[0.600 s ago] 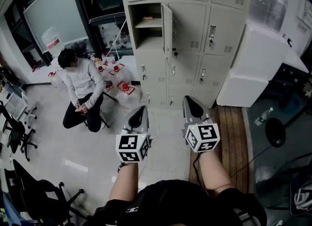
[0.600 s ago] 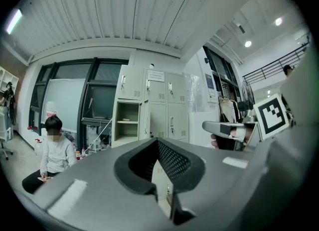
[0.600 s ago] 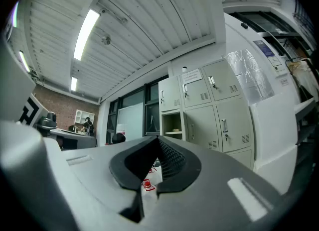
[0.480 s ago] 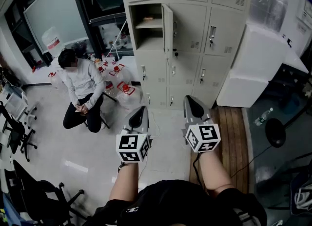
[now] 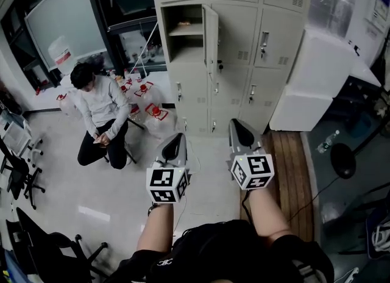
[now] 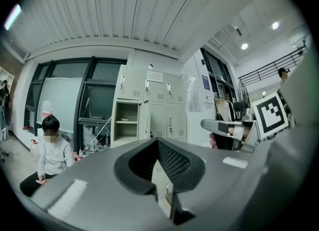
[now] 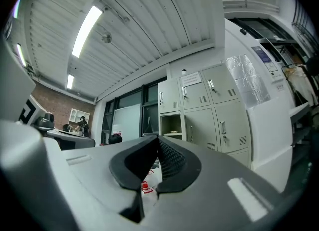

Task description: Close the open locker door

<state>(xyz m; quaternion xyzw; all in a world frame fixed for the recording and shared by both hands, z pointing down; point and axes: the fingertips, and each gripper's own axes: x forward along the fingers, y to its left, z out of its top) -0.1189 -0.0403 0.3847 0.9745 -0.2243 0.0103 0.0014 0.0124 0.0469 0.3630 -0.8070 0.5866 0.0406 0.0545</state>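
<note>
Overhead, the head view shows both forearms stretched forward side by side. Each hand holds its tool roughly level, nose toward the beige locker bank (image 5: 268, 50). The left gripper (image 5: 177, 137) and the right gripper (image 5: 238, 124) hover above the pale floor, well apart from the lockers, and touch nothing. The open locker door (image 5: 211, 36) belongs to the second row of the left column. It swings out on its right-hand hinge and is seen almost edge-on, baring an open compartment (image 5: 184, 42) with one shelf inside. The neighbouring doors are flush. A seated person (image 5: 100, 114) crouches on the floor to the left, near red-capped water jugs (image 5: 148, 97).

From the left gripper view, the left gripper (image 6: 158, 142) has its jaws brought together at the tips with nothing between them. Beyond them stands the locker bank, and the open locker door (image 6: 144, 121) juts forward beside its shelved compartment. The right gripper (image 6: 219, 125) shows at the right edge, gripped by a hand (image 6: 234, 135).

From the right gripper view, the right gripper (image 7: 157, 140) is likewise closed and empty. The open compartment (image 7: 172, 125) lies straight ahead and far off, with the door a thin beige strip along its right side.
</note>
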